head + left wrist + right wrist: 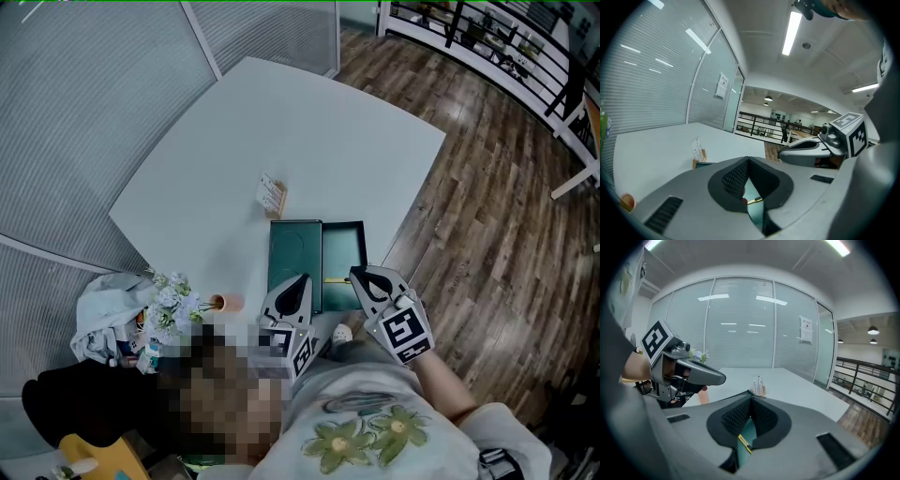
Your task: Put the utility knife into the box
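Observation:
The dark green box (344, 246) lies open near the table's front edge, its lid (294, 251) flat beside it on the left. A yellow utility knife (337, 279) lies inside the box at its near end. My left gripper (302, 280) hovers over the lid's near edge, jaws closed together and empty. My right gripper (357, 273) is at the box's near right corner, also shut with nothing held. Through the gap under the right gripper's (751, 398) jaws I see the knife (744, 444) on the green box floor. A sliver of the knife (755, 200) shows below the left gripper (749, 160).
A small wooden card holder (271, 195) stands on the white table (281, 122) beyond the box. White flowers (169, 305) and an orange cup (222, 302) sit at the left near edge. Wooden floor (487, 216) lies to the right, glass partitions to the left.

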`<act>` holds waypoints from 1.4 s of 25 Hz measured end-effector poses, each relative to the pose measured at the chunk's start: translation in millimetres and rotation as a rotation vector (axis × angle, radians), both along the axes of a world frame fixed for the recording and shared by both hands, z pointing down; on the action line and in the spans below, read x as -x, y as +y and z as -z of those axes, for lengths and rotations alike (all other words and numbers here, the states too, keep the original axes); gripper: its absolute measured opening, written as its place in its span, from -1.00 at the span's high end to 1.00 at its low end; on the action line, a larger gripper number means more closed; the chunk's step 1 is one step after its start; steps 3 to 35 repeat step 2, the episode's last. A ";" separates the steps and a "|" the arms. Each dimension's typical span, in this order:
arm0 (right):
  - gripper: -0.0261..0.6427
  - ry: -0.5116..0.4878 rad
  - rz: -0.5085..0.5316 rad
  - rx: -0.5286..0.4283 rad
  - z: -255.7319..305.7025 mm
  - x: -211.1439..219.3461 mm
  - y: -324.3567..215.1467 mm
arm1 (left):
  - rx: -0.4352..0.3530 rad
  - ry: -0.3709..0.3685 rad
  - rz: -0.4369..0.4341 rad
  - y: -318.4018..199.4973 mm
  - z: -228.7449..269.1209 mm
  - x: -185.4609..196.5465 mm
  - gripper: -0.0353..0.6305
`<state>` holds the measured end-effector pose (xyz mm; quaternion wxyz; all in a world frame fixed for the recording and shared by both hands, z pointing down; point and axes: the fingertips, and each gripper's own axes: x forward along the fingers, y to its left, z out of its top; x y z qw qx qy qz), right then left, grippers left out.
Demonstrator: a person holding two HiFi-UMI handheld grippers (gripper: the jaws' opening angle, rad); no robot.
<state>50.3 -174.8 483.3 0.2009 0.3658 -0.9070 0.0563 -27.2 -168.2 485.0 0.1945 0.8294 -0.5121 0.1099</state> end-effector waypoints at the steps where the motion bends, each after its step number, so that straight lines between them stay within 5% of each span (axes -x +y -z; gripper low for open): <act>1: 0.93 0.002 0.000 0.000 -0.3 -0.3 0.2 | 0.000 0.000 0.000 0.3 -0.1 -0.2 0.89; 35: 0.93 0.004 0.000 0.000 -0.6 -0.7 0.4 | 0.001 0.000 -0.001 0.6 -0.1 -0.4 0.89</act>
